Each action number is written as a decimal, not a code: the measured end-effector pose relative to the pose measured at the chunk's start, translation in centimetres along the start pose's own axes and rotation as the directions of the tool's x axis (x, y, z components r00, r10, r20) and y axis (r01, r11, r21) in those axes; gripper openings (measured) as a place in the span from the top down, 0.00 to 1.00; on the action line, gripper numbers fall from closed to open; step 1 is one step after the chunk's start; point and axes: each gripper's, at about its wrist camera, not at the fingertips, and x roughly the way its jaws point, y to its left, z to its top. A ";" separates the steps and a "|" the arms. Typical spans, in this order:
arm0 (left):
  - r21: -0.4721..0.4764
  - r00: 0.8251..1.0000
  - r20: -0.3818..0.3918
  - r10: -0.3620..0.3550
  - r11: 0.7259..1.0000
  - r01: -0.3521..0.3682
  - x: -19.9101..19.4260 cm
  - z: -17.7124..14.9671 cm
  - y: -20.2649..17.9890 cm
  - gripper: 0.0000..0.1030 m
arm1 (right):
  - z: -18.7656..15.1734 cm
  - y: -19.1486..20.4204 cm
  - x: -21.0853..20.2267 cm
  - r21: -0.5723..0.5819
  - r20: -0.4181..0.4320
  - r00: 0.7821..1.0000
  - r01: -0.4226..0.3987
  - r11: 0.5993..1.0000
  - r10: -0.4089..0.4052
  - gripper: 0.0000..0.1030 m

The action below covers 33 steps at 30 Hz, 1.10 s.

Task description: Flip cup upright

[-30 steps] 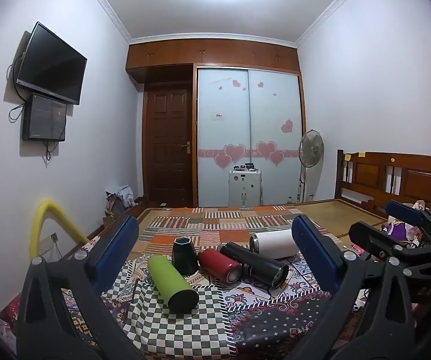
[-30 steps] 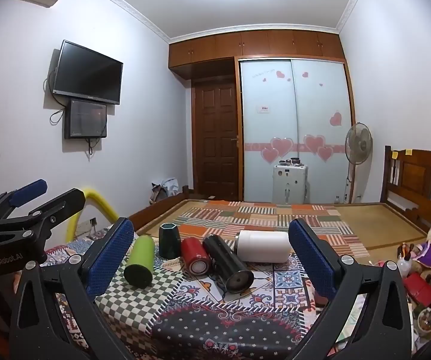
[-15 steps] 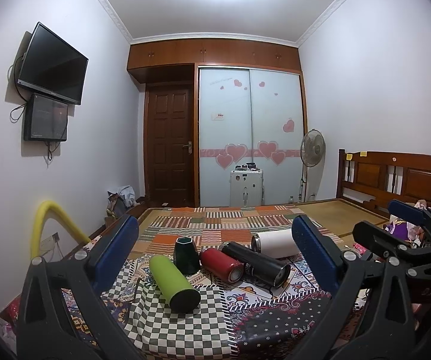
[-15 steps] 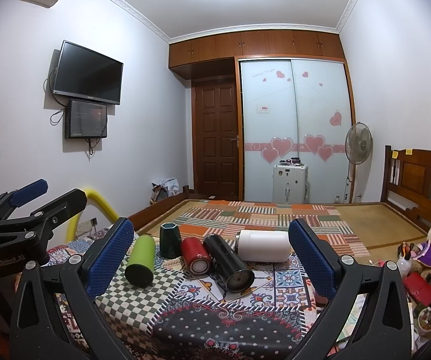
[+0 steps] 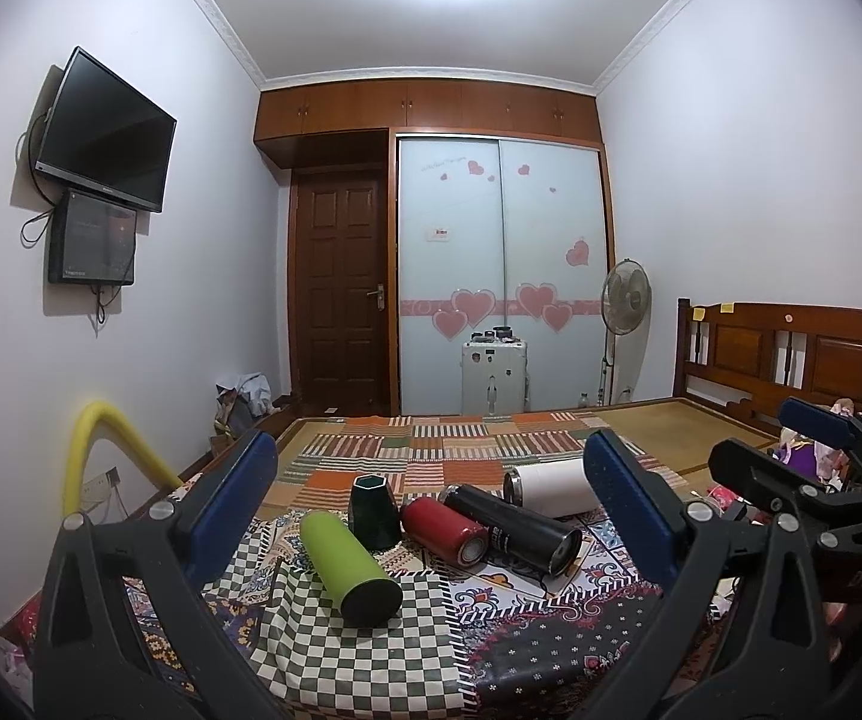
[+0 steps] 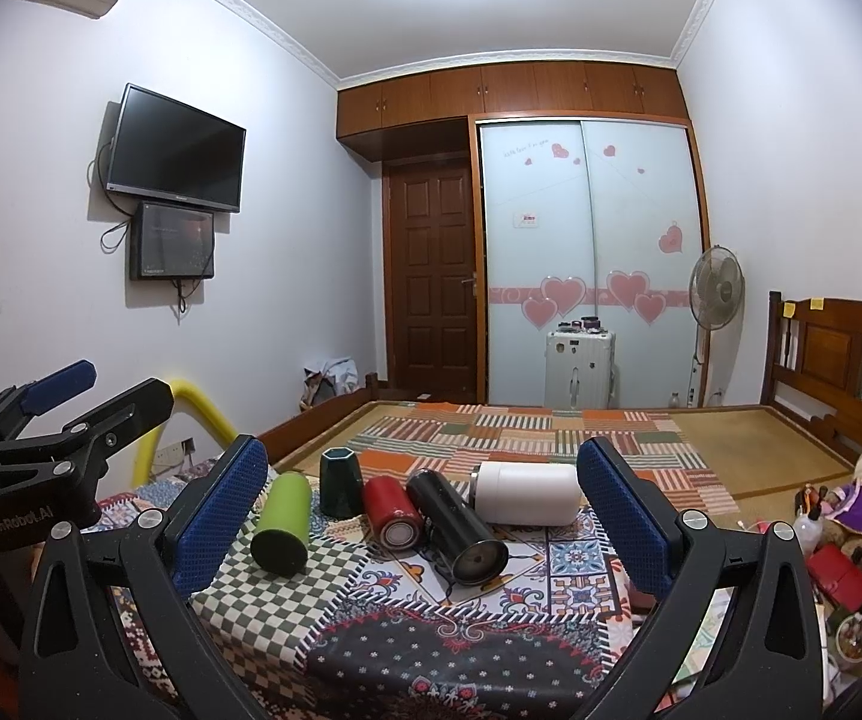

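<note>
Left view: a patterned cloth [image 5: 365, 654] is covering the table; cups are lying on their sides, the green cup [image 5: 351, 558] nearest. The left gripper [image 5: 431, 516] is being held wide open, empty, framing them.

Right view: the right gripper [image 6: 416, 510] is likewise being held wide open, empty, short of the green cup [image 6: 284, 520], likely pre-approach.

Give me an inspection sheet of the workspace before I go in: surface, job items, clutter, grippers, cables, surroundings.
Surface: table under patterned cloths, checked one at left.
Job's things: green cup, red cup, black cup and white cup lie on their sides; dark cup stands mouth down.
Clutter: toys and small items right of the table.
Grippers: left gripper and right gripper open, holding nothing, short of the cups.
Cables: thin cord under the black cup; wires below the TV.
Surroundings: bed with mat, wardrobe, fan, suitcase.
</note>
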 end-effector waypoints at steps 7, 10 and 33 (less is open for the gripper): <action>-0.003 1.000 -0.007 -0.003 1.000 0.003 0.2 -0.2 -0.1 0.00 | -0.2 0.0 0.1 -0.003 0.000 1.000 0.000 1.000 0.000 0.00; -0.003 1.000 -0.006 -0.002 1.000 0.002 0.3 -0.2 -0.1 0.00 | -0.2 0.1 0.1 -0.004 0.000 1.000 0.000 1.000 0.000 0.00; -0.011 1.000 -0.006 0.004 1.000 -0.004 0.6 -0.3 0.5 0.00 | -0.1 0.0 0.3 0.000 -0.011 1.000 -0.002 1.000 0.002 0.00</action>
